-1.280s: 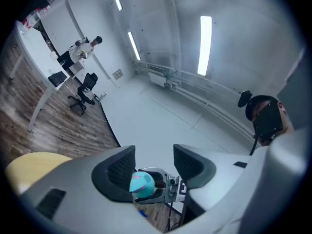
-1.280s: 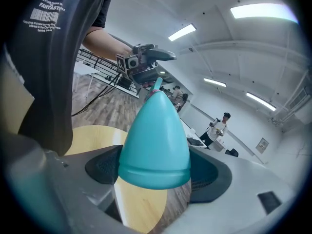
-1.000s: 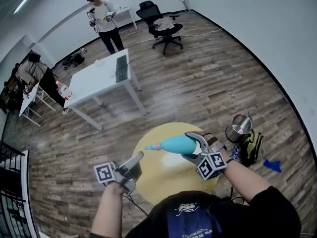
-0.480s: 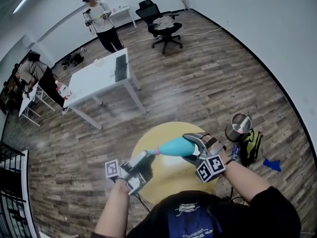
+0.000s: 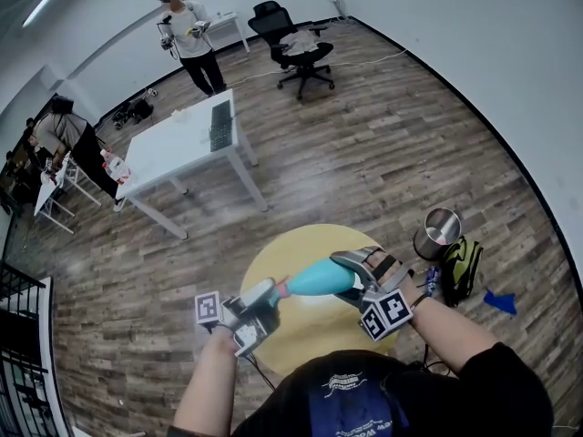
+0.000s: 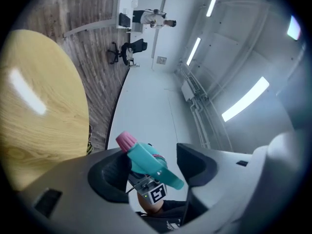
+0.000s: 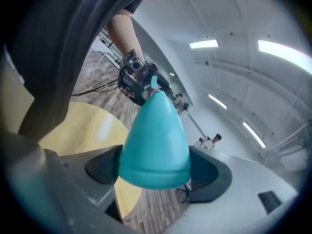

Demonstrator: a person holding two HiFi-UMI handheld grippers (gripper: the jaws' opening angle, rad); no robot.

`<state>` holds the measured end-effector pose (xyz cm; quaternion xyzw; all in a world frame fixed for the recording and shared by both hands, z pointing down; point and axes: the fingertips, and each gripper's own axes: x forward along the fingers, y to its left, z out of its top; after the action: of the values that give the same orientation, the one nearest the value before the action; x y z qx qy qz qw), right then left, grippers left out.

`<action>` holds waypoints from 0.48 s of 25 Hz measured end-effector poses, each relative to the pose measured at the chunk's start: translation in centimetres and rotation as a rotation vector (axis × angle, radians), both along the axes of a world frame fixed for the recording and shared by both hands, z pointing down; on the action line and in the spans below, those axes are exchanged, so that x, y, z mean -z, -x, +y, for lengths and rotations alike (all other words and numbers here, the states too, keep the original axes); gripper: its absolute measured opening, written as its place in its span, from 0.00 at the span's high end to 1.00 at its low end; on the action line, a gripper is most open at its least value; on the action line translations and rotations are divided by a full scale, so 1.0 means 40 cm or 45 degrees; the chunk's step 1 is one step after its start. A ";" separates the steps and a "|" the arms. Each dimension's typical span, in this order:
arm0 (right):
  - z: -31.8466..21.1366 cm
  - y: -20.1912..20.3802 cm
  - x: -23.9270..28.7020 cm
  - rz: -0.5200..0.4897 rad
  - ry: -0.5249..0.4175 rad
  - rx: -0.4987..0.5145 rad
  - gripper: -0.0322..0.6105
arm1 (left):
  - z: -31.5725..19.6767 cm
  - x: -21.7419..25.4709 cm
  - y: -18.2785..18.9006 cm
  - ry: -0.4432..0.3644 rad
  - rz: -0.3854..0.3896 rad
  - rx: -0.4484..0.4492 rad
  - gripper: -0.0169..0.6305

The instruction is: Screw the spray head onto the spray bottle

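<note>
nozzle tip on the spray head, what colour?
Pink. The nozzle tip of the teal spray head shows best in the left gripper view.

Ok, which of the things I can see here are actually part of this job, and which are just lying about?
Job: spray bottle; spray head, at the bottle's neck.
Lying about: round yellow table, metal can, green bag, white table, office chair, blue scrap on the floor.

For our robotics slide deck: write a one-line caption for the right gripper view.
Right gripper clamps the teal spray bottle by its wide base, round yellow table behind.
</note>
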<state>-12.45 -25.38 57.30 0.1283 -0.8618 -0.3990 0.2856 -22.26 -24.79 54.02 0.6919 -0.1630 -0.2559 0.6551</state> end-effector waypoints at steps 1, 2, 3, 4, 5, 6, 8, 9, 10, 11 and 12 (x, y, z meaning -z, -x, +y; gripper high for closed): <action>0.000 0.004 -0.002 0.003 0.013 0.000 0.31 | 0.000 0.006 -0.003 -0.034 -0.051 -0.011 0.52; 0.000 0.007 -0.005 0.007 0.031 -0.001 0.31 | 0.001 0.013 -0.006 -0.078 -0.117 -0.022 0.56; 0.001 0.008 -0.009 0.013 0.050 -0.002 0.31 | 0.003 0.018 -0.009 -0.129 -0.193 -0.034 0.61; 0.003 0.009 -0.014 0.021 0.070 -0.002 0.31 | 0.004 0.024 -0.012 -0.183 -0.274 -0.046 0.65; 0.006 0.010 -0.019 0.030 0.089 0.001 0.31 | 0.004 0.028 -0.016 -0.236 -0.356 -0.055 0.69; 0.008 0.011 -0.024 0.041 0.107 0.005 0.31 | 0.003 0.033 -0.019 -0.288 -0.435 -0.061 0.75; 0.013 0.012 -0.034 0.068 0.141 0.014 0.31 | -0.002 0.044 -0.026 -0.375 -0.562 -0.065 0.80; 0.016 0.013 -0.040 0.084 0.160 0.019 0.31 | -0.004 0.050 -0.030 -0.406 -0.609 -0.062 0.81; 0.020 0.013 -0.046 0.099 0.179 0.023 0.31 | -0.005 0.054 -0.033 -0.433 -0.651 -0.058 0.84; 0.023 0.014 -0.051 0.114 0.200 0.026 0.31 | -0.006 0.053 -0.034 -0.457 -0.694 -0.056 0.90; 0.025 0.015 -0.055 0.122 0.227 0.026 0.31 | -0.006 0.050 -0.034 -0.482 -0.741 -0.058 0.90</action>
<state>-13.06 -24.39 59.50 0.0744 -0.8805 -0.3293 0.3328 -20.89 -25.03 52.02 0.8487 -0.2771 -0.0587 0.4467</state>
